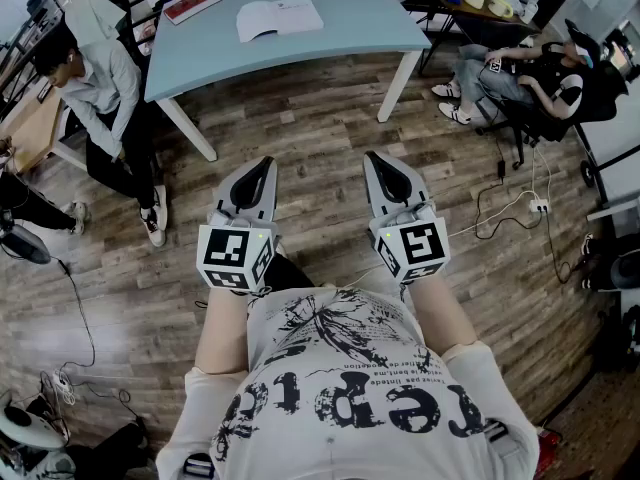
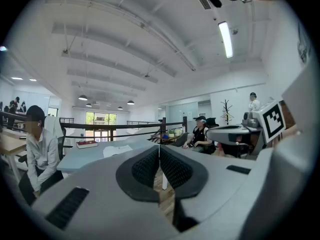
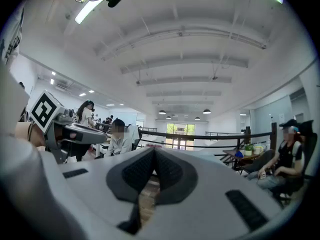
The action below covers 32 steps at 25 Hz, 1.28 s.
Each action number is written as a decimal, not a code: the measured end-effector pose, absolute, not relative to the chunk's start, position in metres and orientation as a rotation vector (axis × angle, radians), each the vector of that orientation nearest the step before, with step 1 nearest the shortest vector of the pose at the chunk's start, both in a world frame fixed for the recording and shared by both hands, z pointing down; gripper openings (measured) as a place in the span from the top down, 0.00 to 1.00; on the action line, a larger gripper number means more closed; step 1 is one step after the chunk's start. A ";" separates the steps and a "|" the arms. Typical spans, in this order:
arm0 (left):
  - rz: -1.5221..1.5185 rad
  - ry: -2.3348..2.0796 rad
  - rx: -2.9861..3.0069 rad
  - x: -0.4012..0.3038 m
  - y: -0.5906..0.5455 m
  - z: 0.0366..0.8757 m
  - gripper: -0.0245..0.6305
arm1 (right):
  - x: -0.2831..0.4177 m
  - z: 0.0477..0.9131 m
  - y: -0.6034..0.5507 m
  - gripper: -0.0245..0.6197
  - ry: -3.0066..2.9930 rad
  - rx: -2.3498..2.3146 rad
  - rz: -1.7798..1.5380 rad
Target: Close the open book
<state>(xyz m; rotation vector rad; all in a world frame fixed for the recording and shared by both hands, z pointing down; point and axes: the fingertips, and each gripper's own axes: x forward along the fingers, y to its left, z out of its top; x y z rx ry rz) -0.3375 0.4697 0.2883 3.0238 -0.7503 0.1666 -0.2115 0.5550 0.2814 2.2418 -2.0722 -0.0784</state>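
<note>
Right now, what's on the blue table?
An open white book and a red book lie on the table. Its far end is out of frame.

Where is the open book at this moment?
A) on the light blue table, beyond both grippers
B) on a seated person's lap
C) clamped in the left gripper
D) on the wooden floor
A: the open book lies on the table, while the left gripper and right gripper are shut and empty over the floor.
</note>
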 end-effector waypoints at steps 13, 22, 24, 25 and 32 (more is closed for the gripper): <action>0.145 -0.735 3.033 -0.328 0.472 0.290 0.93 | -0.206 0.290 0.551 0.95 -2.121 2.239 -0.034; 0.174 -0.722 2.984 -0.308 0.445 0.314 0.93 | -0.179 0.308 0.527 0.95 -2.117 2.263 0.033; 0.187 -0.720 2.983 -0.298 0.427 0.320 0.93 | -0.170 0.313 0.509 0.95 -2.114 2.254 0.041; 0.190 -0.714 2.987 -0.291 0.415 0.322 0.93 | -0.166 0.315 0.498 0.95 -2.112 2.250 0.043; 0.157 -0.650 2.992 -0.236 0.311 0.325 0.93 | -0.119 0.316 0.396 0.95 -2.078 2.269 0.028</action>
